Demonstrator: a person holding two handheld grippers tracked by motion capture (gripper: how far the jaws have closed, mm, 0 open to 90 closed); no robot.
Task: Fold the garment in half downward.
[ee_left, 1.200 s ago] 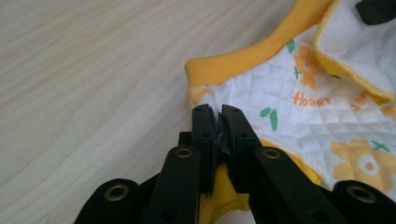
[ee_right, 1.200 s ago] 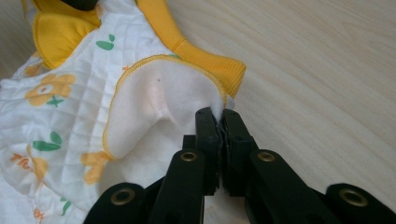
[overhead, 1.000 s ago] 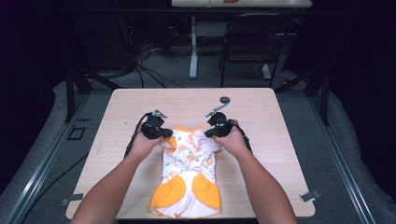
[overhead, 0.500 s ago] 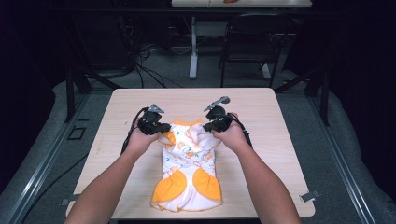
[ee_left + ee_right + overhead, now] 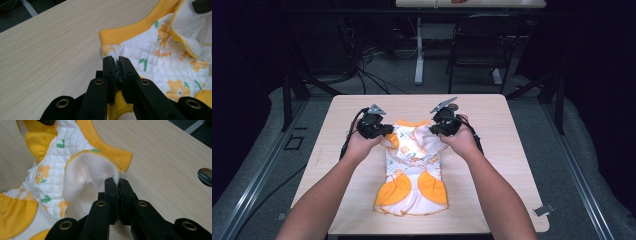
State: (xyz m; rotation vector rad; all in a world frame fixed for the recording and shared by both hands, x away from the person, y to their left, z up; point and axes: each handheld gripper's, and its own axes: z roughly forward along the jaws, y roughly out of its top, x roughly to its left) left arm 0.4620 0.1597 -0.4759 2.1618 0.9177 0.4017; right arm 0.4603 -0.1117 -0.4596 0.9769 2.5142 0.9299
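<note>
Right now the wooden surface (image 5: 492,120) carries your quilted baby garment (image 5: 412,175) at its middle, top end lifted. Your left tongs (image 5: 115,60) clamp its yellow-trimmed corner; your right tongs (image 5: 115,181) pinch the opposite fleecy edge.

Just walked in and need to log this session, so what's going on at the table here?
A person is handling a small white and orange baby garment on the wooden table with a gripper in each hand. The left gripper is shut on one upper corner of the garment, and the right gripper is shut on the opposite upper edge, its jaws pinching the fabric. The top of the garment is held up off the table while the orange-trimmed lower end lies on the surface.
</note>
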